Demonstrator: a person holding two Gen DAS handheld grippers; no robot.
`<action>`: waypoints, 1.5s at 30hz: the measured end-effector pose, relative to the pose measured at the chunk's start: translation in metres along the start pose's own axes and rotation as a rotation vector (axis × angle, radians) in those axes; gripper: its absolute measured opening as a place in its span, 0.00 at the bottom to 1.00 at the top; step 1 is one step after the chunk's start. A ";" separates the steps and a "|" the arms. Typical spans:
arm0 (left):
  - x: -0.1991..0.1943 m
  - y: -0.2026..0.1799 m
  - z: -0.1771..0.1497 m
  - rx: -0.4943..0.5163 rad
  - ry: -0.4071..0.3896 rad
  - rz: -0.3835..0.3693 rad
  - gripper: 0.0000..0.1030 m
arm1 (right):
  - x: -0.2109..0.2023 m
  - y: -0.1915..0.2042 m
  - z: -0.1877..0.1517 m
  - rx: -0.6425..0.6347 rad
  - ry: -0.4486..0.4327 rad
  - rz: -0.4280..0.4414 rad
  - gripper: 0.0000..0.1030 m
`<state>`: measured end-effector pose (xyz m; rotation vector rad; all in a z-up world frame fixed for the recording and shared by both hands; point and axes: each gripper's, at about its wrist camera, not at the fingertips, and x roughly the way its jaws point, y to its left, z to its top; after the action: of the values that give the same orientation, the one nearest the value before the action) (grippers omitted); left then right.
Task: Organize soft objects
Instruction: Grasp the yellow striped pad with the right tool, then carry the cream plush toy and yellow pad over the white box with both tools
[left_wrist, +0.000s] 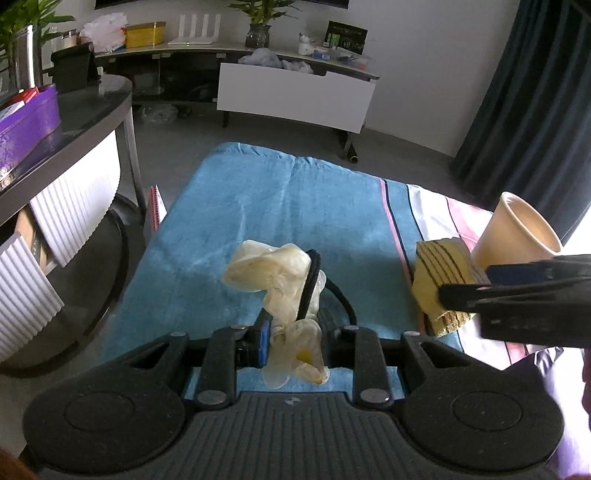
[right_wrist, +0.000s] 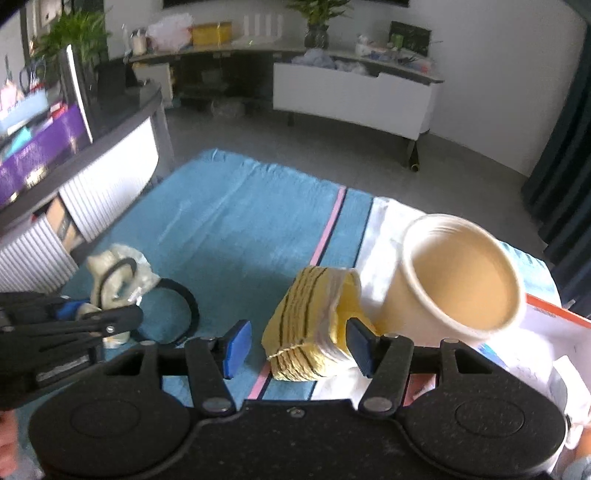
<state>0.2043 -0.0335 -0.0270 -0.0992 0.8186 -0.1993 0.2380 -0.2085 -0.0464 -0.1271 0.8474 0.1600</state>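
We have the glove (left_wrist: 275, 280) clamped in the left gripper (left_wrist: 291, 332); sorting barely begun.
Right gripper (right_wrist: 295, 343) jaws wide around the cloth (right_wrist: 314, 325); cup (right_wrist: 461, 277) empty.

the left gripper (left_wrist: 291, 332), black with blue pads, points steeply downward from low in its own camera's view. its jaws are clamped tight on a crumpled translucent cream plastic glove (left_wrist: 280, 291), which bulges above and below the pads. a thin black elastic hair band (left_wrist: 312, 284) loops over the glove.

the right gripper (right_wrist: 299, 345), of the same black build, also angles downward. its jaws stand wide apart, one blue pad on each side of a folded yellow cloth with dark stripes (right_wrist: 306, 328), and the left pad is clear of it.
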 end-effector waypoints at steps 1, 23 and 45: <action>-0.001 -0.001 0.000 -0.002 0.000 -0.001 0.26 | 0.006 0.002 0.001 -0.017 0.015 -0.002 0.57; -0.064 -0.035 0.005 0.041 -0.095 -0.011 0.26 | -0.125 -0.003 -0.030 0.067 -0.276 0.084 0.09; -0.111 -0.085 -0.009 0.117 -0.135 -0.078 0.26 | -0.206 -0.044 -0.081 0.182 -0.410 0.021 0.10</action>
<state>0.1124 -0.0931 0.0600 -0.0338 0.6676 -0.3102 0.0529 -0.2848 0.0585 0.0843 0.4515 0.1222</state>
